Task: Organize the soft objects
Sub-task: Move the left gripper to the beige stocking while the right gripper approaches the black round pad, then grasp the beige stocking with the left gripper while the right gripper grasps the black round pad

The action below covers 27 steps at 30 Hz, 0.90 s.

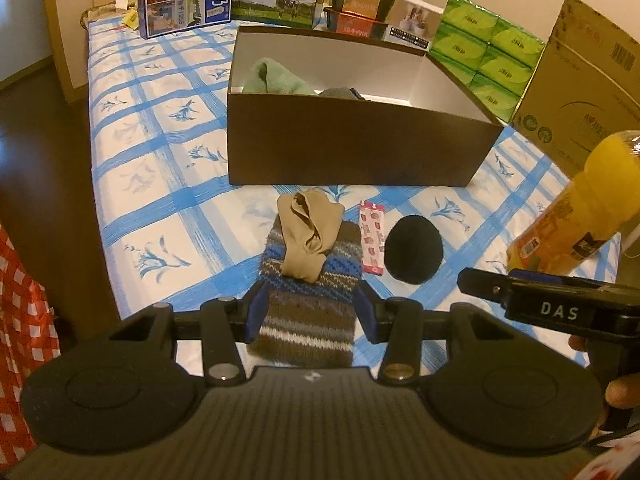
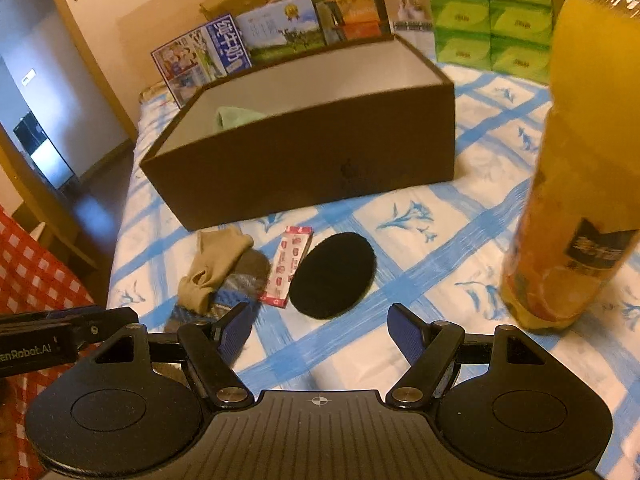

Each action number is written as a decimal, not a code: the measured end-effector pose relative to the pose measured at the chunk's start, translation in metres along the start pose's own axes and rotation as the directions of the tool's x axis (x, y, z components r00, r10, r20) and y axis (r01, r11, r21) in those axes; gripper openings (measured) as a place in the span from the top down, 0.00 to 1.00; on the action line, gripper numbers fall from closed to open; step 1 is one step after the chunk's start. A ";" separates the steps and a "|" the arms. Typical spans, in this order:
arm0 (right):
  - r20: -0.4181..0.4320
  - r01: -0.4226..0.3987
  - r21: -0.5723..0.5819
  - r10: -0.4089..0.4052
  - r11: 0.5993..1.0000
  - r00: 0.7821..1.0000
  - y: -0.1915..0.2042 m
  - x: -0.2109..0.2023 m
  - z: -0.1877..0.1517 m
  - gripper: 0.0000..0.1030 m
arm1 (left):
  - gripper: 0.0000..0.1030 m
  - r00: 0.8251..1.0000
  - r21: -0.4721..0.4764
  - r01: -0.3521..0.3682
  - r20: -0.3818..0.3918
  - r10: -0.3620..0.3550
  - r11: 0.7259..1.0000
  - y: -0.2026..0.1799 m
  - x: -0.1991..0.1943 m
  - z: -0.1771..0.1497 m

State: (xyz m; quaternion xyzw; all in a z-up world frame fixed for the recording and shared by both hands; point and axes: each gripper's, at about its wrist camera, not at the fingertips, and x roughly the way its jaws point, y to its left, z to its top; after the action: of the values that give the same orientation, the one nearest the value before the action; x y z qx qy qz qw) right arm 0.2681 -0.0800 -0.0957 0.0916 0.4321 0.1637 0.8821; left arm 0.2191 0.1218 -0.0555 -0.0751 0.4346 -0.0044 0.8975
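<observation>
While our left gripper (image 1: 308,312) straddles the striped knit (image 1: 308,300) unclamped and our right gripper (image 2: 320,334) gapes empty, we judge pinching comes next, then the box (image 1: 352,148) at twelve o'clock.

The knitted wool sock (image 1: 308,308) looks coarse and fuzzy, the beige stocking (image 1: 306,236) thin and smooth. The brown cardboard box (image 1: 352,140) is matt, the juice bottle (image 2: 580,160) clear glossy plastic. The checked bedsheet (image 1: 160,184) is soft woven cloth.

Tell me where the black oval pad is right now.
The black oval pad lies flat on the blue-checked bedspread, in front of the brown box, just right of the red-patterned packet and left of the orange juice bottle.
</observation>
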 end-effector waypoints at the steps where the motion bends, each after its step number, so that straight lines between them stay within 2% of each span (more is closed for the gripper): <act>1: -0.002 -0.005 0.007 0.005 1.000 1.000 -0.002 0.005 0.001 0.27 | 0.58 1.000 0.002 -0.001 -0.002 0.001 1.000 0.000 0.005 0.001; 8: -0.018 0.042 0.007 -0.042 0.999 0.999 -0.005 0.044 0.008 0.27 | 0.58 1.000 0.001 -0.009 -0.018 0.009 1.000 0.006 0.035 0.010; 14: -0.041 0.042 -0.010 -0.042 0.999 0.998 -0.005 0.067 0.012 0.27 | 0.58 0.999 0.004 -0.012 -0.032 0.012 1.000 0.009 0.056 0.015; 18: -0.055 0.055 -0.059 -0.058 0.997 0.997 0.003 0.079 0.013 0.24 | 0.58 0.999 0.002 -0.015 -0.037 0.015 1.000 0.013 0.067 0.017; 23: -0.075 0.119 -0.150 -0.131 0.982 0.988 0.011 0.096 0.009 0.23 | 0.58 0.999 -0.009 -0.013 -0.042 0.012 1.000 0.017 0.075 0.019; 27: -0.058 0.146 -0.184 -0.159 0.972 0.986 0.005 0.099 0.006 0.23 | 0.58 0.999 -0.010 -0.015 -0.045 0.014 1.000 0.017 0.078 0.019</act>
State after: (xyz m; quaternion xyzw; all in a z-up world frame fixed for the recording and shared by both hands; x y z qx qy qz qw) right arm 0.3282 -0.0387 -0.1630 -0.0275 0.4530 0.1370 0.8805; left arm 0.2821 0.1357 -0.1073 -0.0767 0.4554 0.0027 0.8870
